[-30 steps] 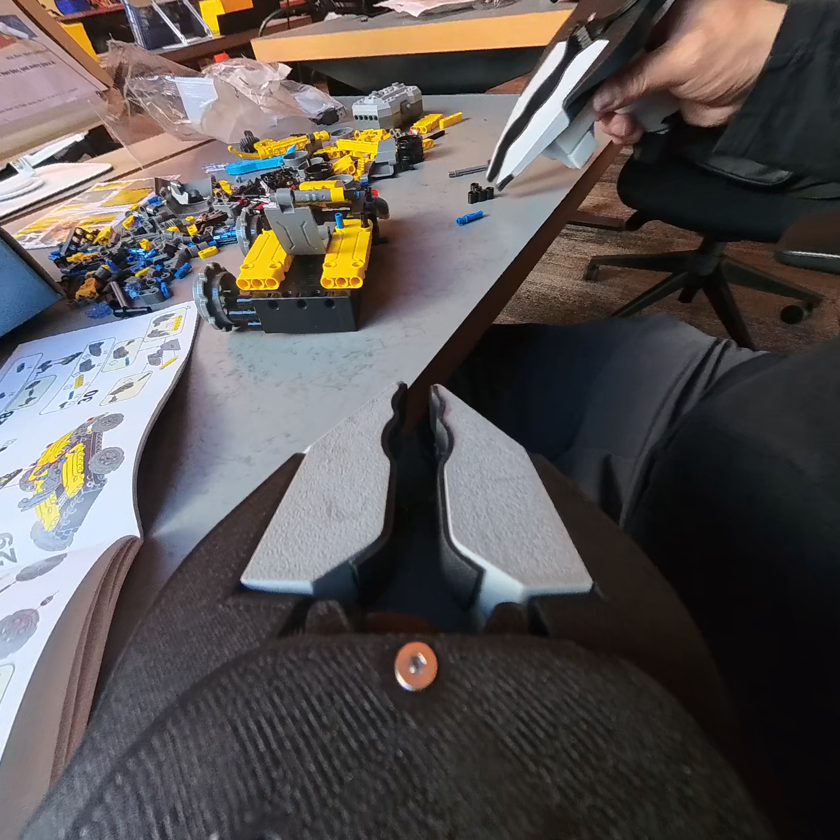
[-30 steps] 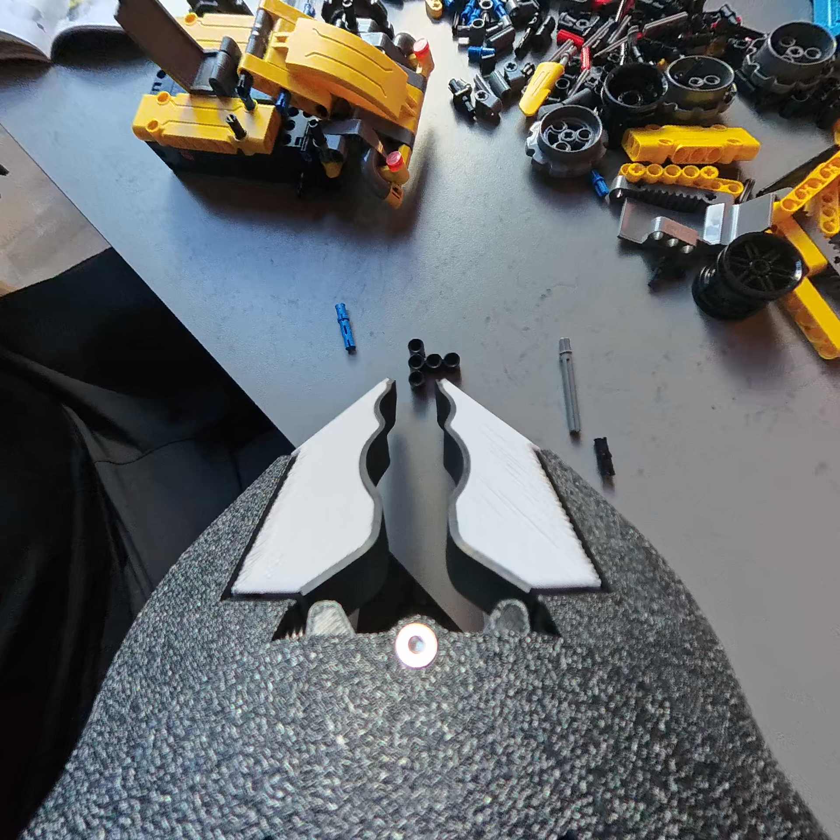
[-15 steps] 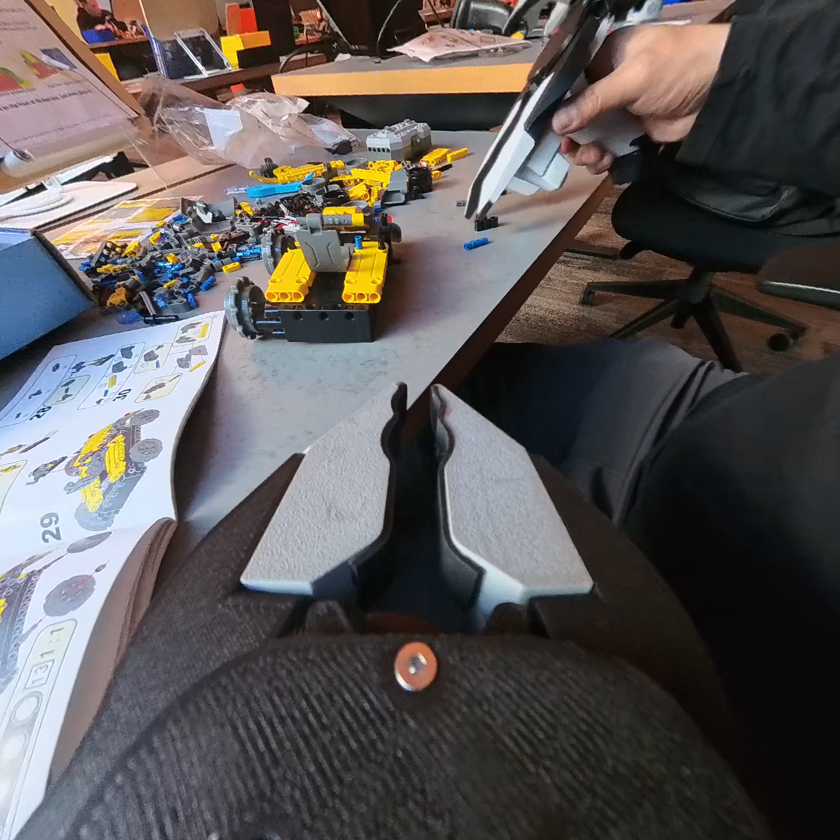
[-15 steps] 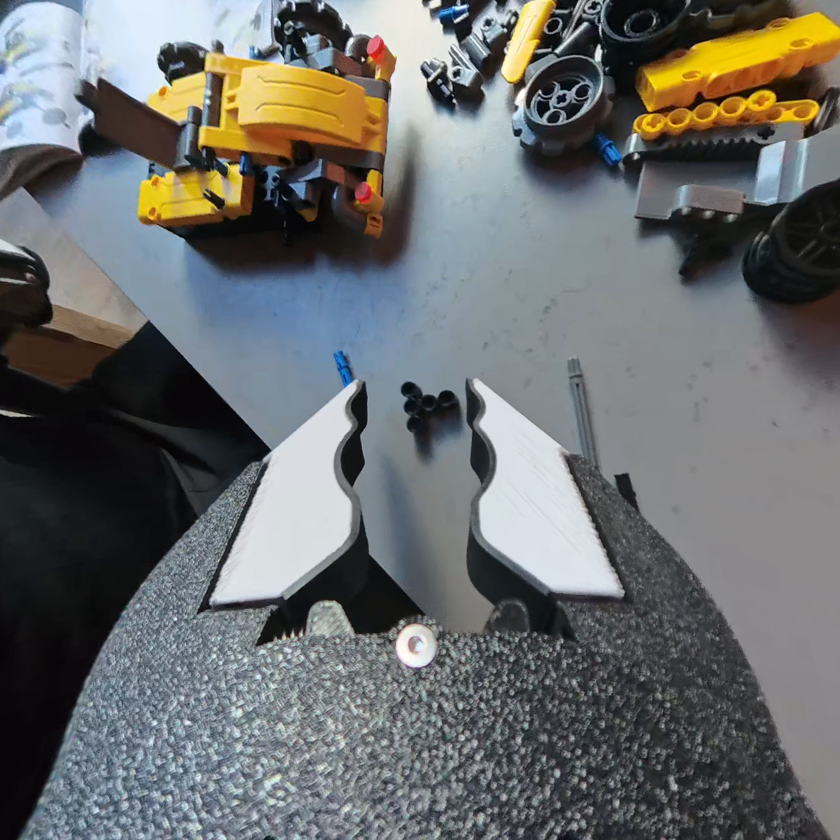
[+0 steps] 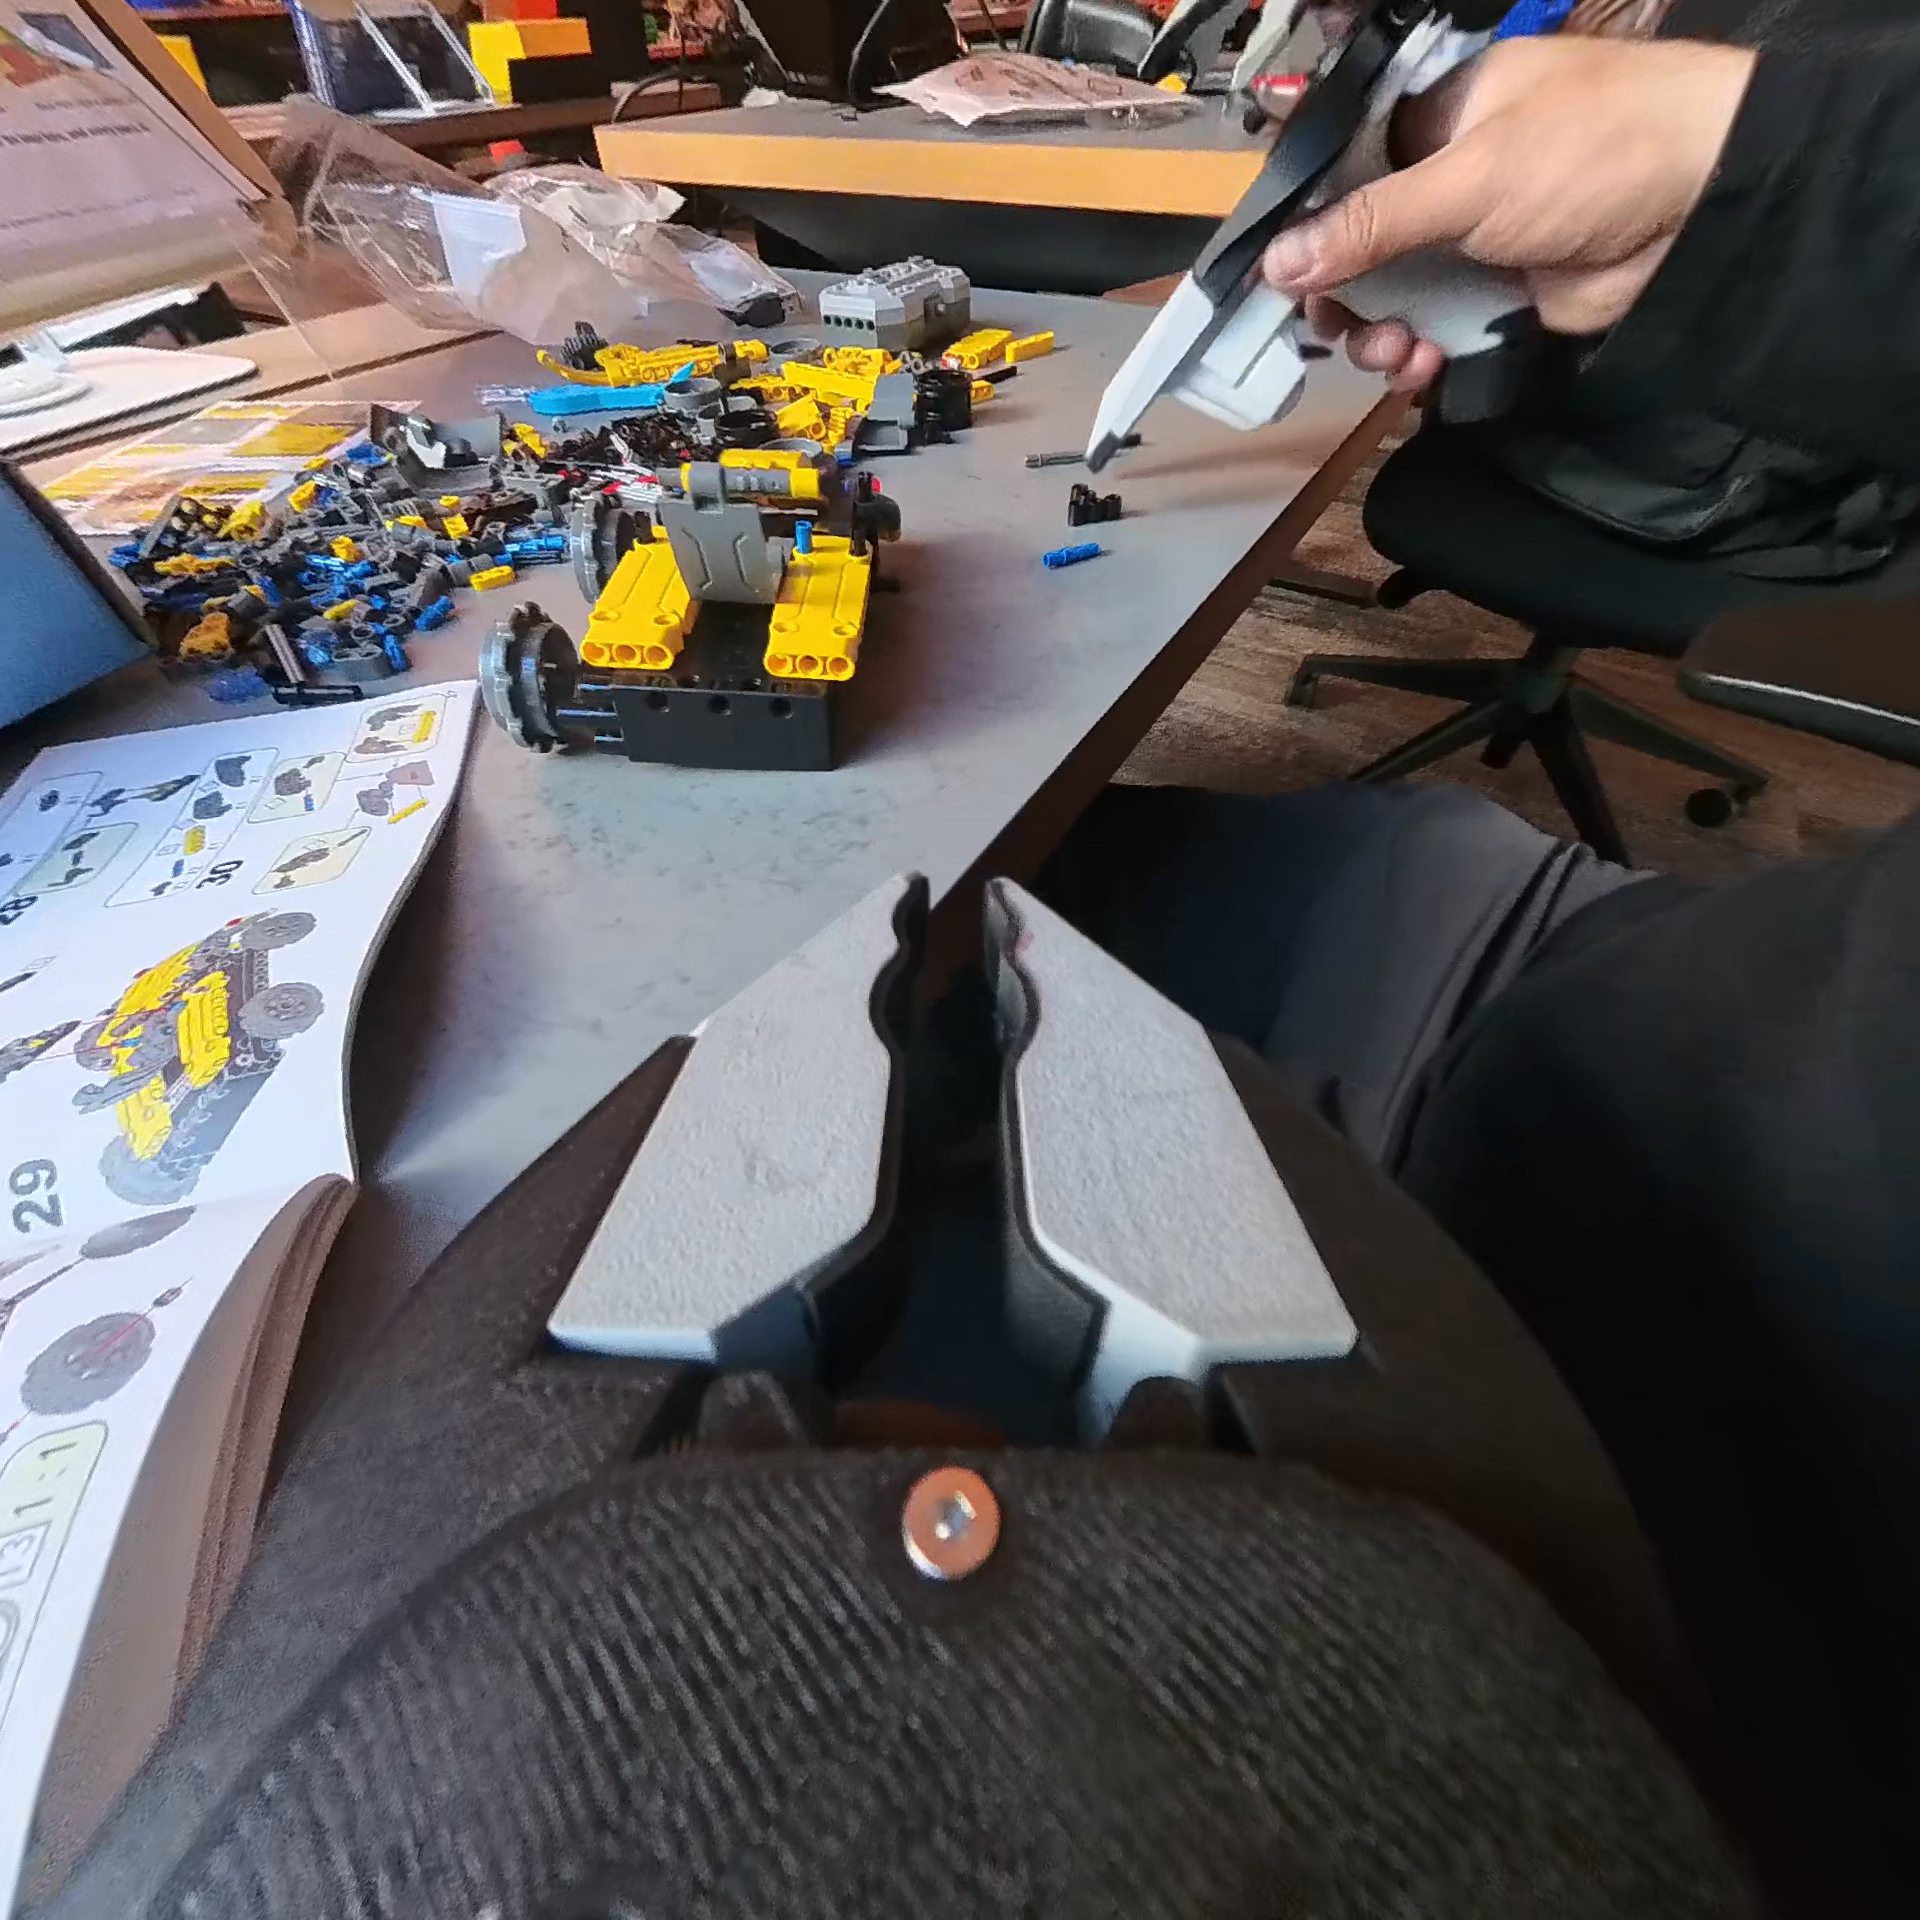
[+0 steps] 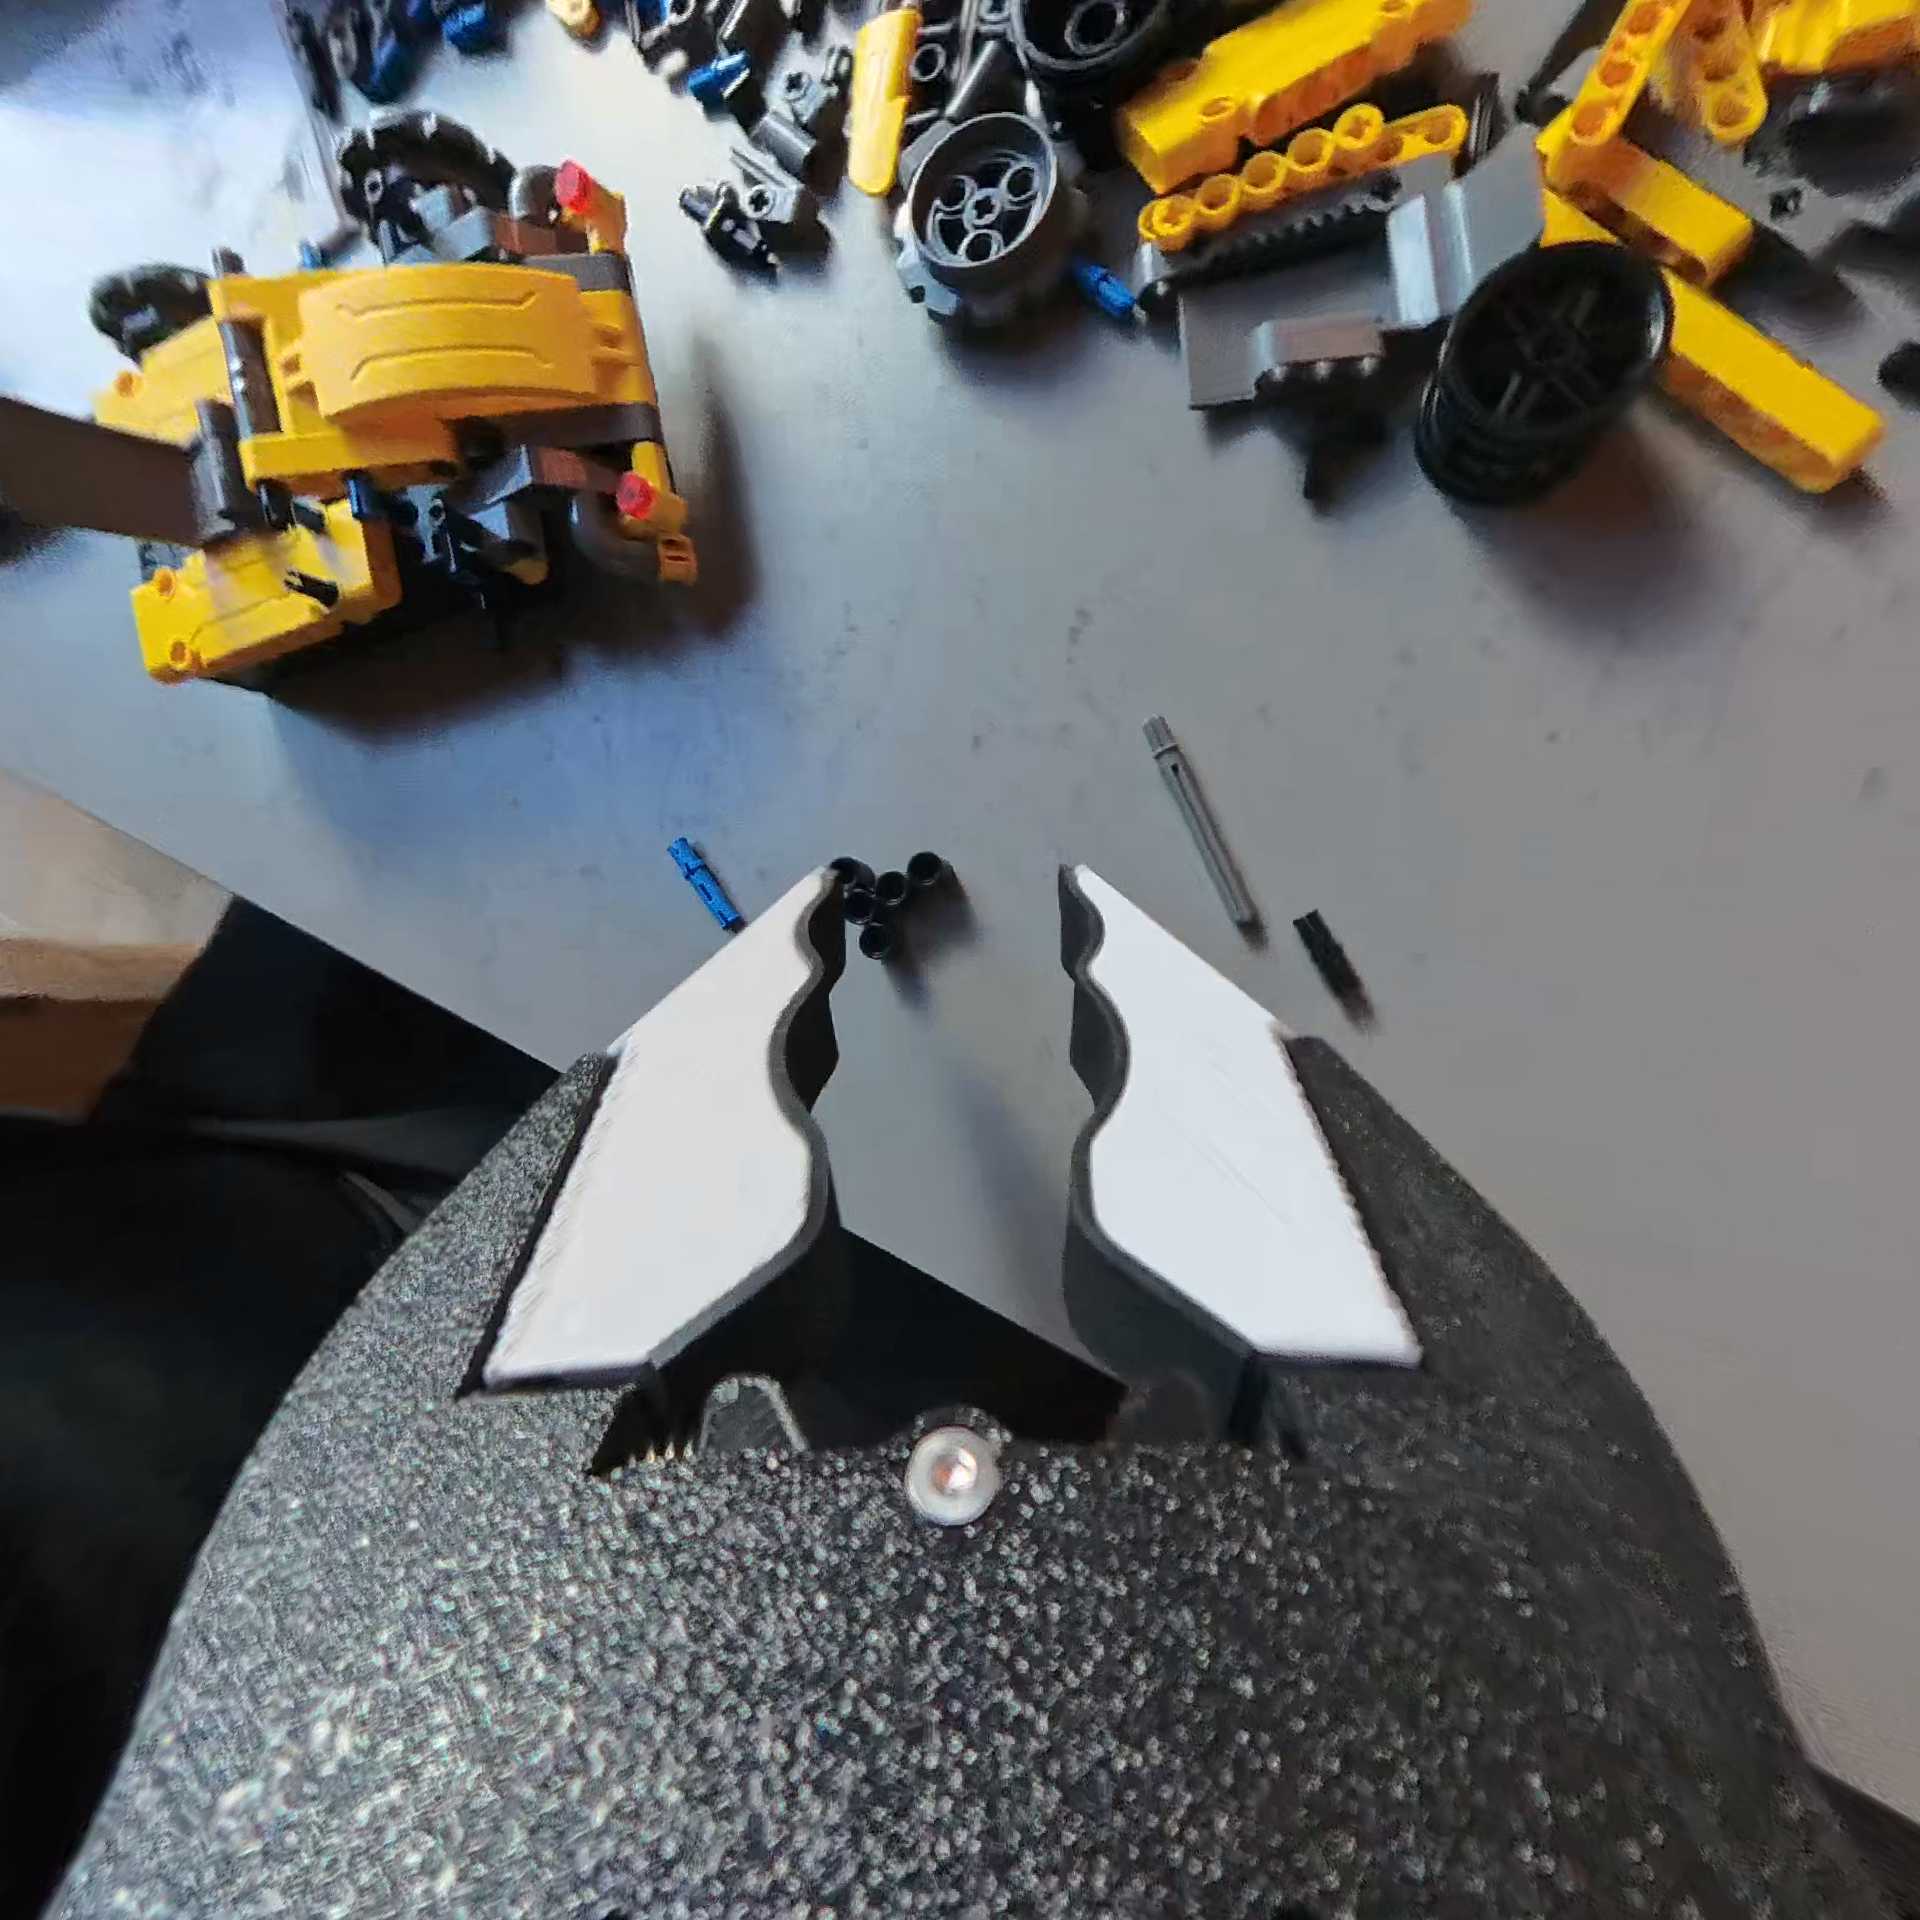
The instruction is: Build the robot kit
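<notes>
My right gripper (image 6: 945, 883) has its jaws spread wide and empty, low over the grey table (image 6: 1039, 623). A small black connector piece (image 6: 883, 899) lies at mid-frame, just beside the tip of the left finger; I cannot tell whether they touch. A blue pin (image 6: 704, 883) lies left of that finger, a grey axle (image 6: 1200, 821) and a short black pin (image 6: 1333, 954) to the right. The yellow partial vehicle build (image 6: 405, 416) sits upper left, loose yellow and black parts (image 6: 1455, 208) upper right. My left gripper (image 5: 954, 914) has its jaws nearly together, holding nothing, at the table edge. An open instruction booklet (image 5: 177, 935) lies at left.
</notes>
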A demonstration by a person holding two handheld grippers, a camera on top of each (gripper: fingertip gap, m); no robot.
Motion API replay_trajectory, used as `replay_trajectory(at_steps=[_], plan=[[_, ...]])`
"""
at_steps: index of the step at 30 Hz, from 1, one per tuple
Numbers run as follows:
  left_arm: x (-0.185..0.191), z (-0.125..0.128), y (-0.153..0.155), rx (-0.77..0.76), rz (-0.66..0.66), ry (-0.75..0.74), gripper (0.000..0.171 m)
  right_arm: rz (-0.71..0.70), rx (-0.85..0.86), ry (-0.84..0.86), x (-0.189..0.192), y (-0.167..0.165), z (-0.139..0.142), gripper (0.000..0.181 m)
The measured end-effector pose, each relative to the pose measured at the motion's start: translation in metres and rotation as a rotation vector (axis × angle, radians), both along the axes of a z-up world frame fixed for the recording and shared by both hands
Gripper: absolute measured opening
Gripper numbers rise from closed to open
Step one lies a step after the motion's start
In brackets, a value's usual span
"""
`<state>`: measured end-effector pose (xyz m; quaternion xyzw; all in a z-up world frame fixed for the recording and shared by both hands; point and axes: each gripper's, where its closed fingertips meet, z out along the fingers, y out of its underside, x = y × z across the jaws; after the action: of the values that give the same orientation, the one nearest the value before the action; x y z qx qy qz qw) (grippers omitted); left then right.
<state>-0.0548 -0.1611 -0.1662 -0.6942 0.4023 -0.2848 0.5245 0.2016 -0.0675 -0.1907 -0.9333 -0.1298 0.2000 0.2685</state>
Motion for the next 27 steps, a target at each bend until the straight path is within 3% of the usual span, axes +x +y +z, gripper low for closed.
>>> replay_trajectory(at_steps=[6,12,15,18,24,27], plan=[[0.001,-0.006,0.001,0.012,0.01,0.035,0.007,-0.042,0.006,0.091,-0.009,0.001,-0.007,0.034],[0.002,-0.007,0.001,0.004,0.004,0.035,0.007,0.152,-0.017,0.059,-0.037,0.007,-0.007,0.012],[0.001,-0.007,0.0,0.011,0.005,0.044,0.007,0.228,-0.013,0.023,-0.049,0.013,0.006,0.017],[-0.001,-0.006,0.001,0.014,0.01,0.038,0.007,0.206,0.029,-0.062,-0.039,0.016,0.019,0.016],[0.001,-0.005,-0.002,0.009,-0.004,0.031,0.007,0.12,-0.056,-0.092,-0.025,-0.008,-0.006,0.019],[0.002,-0.005,-0.002,0.013,-0.007,0.036,0.007,0.171,-0.064,-0.051,-0.034,-0.01,-0.008,0.013]])
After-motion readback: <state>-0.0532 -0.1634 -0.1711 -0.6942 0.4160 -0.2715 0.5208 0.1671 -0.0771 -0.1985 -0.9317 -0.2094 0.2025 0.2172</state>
